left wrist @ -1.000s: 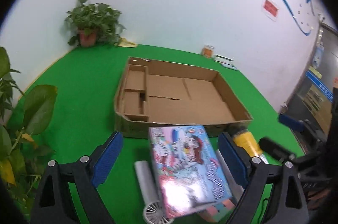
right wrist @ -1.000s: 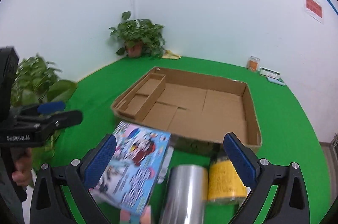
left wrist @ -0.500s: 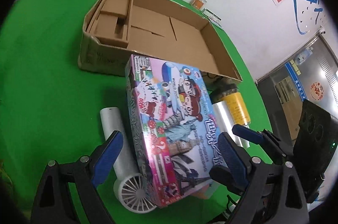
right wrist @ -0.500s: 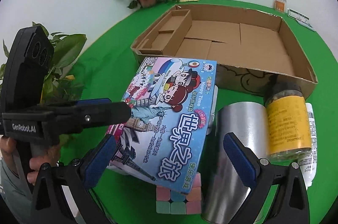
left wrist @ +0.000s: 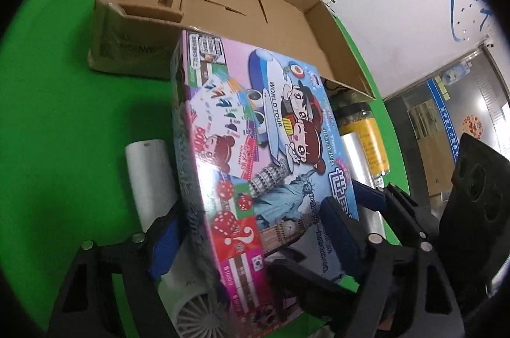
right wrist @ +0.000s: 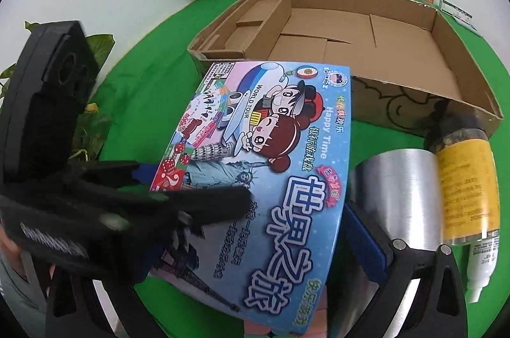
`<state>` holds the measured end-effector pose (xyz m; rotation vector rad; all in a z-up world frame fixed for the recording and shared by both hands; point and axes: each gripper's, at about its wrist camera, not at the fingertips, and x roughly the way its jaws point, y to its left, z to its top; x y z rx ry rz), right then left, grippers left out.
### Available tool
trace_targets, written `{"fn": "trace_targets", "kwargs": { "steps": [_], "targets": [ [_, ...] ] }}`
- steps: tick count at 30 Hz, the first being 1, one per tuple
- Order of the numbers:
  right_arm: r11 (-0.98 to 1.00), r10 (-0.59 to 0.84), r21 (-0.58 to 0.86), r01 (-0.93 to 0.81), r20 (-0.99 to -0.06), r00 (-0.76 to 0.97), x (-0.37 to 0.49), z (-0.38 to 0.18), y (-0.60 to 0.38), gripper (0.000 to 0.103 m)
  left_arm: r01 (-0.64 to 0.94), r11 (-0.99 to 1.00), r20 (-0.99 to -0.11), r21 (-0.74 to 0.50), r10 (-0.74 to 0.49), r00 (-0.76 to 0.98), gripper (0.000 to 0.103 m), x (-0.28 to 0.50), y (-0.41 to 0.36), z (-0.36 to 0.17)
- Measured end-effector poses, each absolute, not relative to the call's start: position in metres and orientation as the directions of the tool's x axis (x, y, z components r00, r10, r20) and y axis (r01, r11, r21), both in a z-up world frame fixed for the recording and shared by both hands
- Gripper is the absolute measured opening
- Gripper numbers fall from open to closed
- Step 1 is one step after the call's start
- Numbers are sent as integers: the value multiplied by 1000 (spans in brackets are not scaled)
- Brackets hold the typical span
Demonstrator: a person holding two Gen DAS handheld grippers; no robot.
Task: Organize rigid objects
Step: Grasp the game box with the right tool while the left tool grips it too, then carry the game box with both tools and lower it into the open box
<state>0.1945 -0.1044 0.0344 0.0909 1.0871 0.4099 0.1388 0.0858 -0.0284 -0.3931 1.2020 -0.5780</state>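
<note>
Board game box (left wrist: pixel 255 147): lid print reads "WORLD TOUR" along a cartoon airplane; "Happy Time" shows in the right wrist view (right wrist: pixel 274 166), plus large white Chinese characters down the blue side. Artwork: two cartoon children, red dice, a leaning tower, Statue of Liberty, banknotes marked "500".

Left claw (left wrist: pixel 255 245): both blue pads sit against the box near its close end, one on the left long edge, one over the lid's right part. It is closed down on the box. In the right wrist view this claw reaches in from the left, one black finger laid across the lid.

Right claw (right wrist: pixel 255 245): the box lies between its fingers. The right blue pad stands just beside the right edge; the left finger is hidden behind the left claw. Cannot tell whether it grips.

Box pose: long axis runs away from both cameras toward the cardboard tray (left wrist: pixel 334 29), far end at the tray's front wall. Lid tilted, left edge facing the left camera.

On the green tabletop (left wrist: pixel 63 115): white roll (left wrist: pixel 149 175) left of the box, silver cylinder (right wrist: pixel 395 188) right of it, then a yellow-label jar (right wrist: pixel 462 175); its label text is too small to read. The black claw body carries blurred white lettering.
</note>
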Motion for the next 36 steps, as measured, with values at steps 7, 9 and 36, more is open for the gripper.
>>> {"fn": "trace_targets", "kwargs": {
  "steps": [7, 9, 36],
  "targets": [
    [921, 373, 275, -275, -827, 421, 197, 33, -105, 102, 200, 807, -758, -555, -590, 277, 76, 134, 89, -24],
    [919, 383, 290, -269, -819, 426, 197, 34, -107, 101, 207, 819, -764, -535, -574, 296, 76, 130, 86, -20],
    [945, 325, 238, -223, -642, 695, 190, 168, -141, 87, 329, 894, -713, -303, -442, 545, 73, 223, 28, 131]
  ]
}}
